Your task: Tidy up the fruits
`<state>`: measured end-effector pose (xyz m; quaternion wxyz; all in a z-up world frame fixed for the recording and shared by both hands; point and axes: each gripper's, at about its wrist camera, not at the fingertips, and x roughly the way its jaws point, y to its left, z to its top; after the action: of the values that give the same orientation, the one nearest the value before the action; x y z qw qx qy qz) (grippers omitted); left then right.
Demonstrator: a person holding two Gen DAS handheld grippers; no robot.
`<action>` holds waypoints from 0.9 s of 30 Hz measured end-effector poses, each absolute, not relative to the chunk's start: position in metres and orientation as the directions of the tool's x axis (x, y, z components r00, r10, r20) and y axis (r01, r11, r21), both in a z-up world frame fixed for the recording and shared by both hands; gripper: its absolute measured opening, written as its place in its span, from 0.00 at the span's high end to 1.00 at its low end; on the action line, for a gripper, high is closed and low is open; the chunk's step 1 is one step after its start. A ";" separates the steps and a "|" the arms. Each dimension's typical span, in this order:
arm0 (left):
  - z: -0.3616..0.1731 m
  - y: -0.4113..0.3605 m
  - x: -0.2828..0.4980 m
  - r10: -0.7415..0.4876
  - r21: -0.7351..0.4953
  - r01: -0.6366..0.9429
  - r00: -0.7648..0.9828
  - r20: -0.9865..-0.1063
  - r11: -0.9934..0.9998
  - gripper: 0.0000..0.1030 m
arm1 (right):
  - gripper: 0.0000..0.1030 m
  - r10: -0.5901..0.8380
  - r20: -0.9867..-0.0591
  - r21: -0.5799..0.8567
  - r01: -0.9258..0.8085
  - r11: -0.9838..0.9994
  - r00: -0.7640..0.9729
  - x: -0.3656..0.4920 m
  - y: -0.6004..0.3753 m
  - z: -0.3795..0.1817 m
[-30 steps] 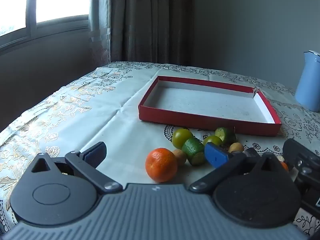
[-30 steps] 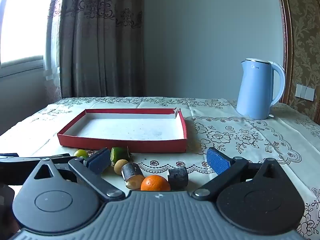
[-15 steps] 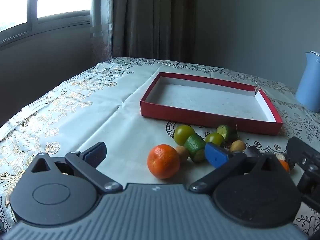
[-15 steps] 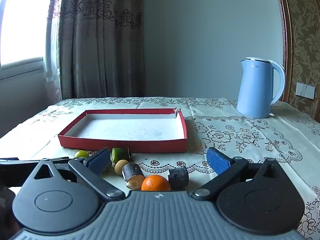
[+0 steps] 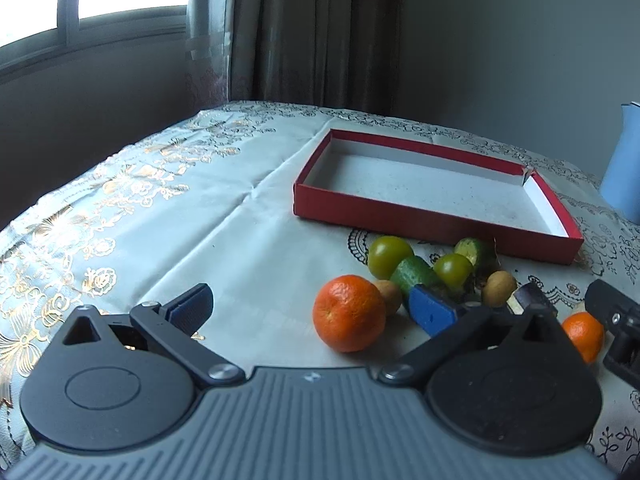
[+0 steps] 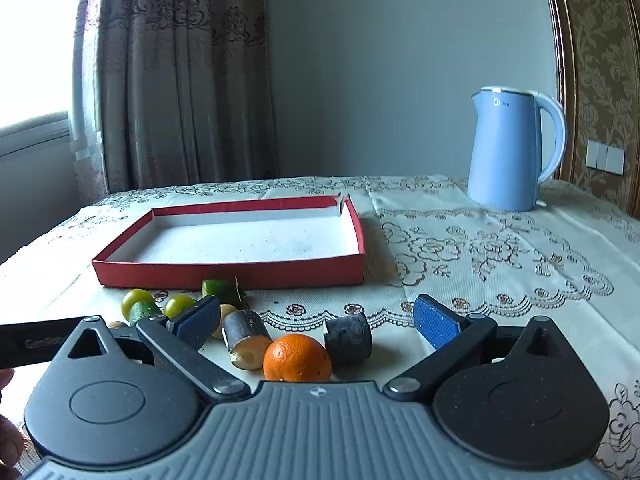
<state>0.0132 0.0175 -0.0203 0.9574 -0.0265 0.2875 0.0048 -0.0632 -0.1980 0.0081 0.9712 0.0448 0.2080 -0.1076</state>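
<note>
An empty red tray (image 5: 424, 220) (image 6: 224, 272) lies on the table. In front of it lies a cluster of fruit: an orange (image 5: 349, 318), two green round fruits (image 5: 388, 255), green cucumber pieces (image 5: 416, 274), small brown fruits (image 5: 498, 288), and dark sugarcane pieces (image 6: 246, 338) (image 6: 347, 337). A second orange (image 6: 297, 358) lies between the sugarcane pieces. My left gripper (image 5: 314, 304) is open and empty, the first orange between its fingers. My right gripper (image 6: 316, 320) is open and empty above the second orange.
A light blue kettle (image 6: 514, 148) stands at the back right of the table. A patterned tablecloth (image 5: 140, 208) covers the table. Curtains and a window are behind. The right gripper's body shows at the right edge of the left wrist view (image 5: 618, 328).
Both grippers have crept slightly forward and down toward the fruit. The jaws stay open.
</note>
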 end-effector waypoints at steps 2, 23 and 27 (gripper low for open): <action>-0.022 0.017 0.013 -0.010 -0.047 -0.018 0.837 -0.547 0.999 0.00 | 0.00 -0.193 -0.417 0.040 0.229 0.973 0.888 -0.062 -0.198 0.006; -0.031 0.019 0.026 -0.034 -0.056 0.002 0.810 -0.586 0.998 0.00 | 0.00 -0.192 -0.396 0.043 0.227 0.973 0.898 -0.061 -0.200 0.007; -0.032 0.022 0.025 -0.020 -0.043 -0.006 0.822 -0.569 0.999 0.00 | 0.00 -0.185 -0.390 0.058 0.225 0.973 0.902 -0.063 -0.203 0.007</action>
<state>0.0250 0.0215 -0.0320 0.9543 -0.0215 0.2980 -0.0037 -0.0631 -0.2034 0.0065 0.9739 0.0507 0.1948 -0.1051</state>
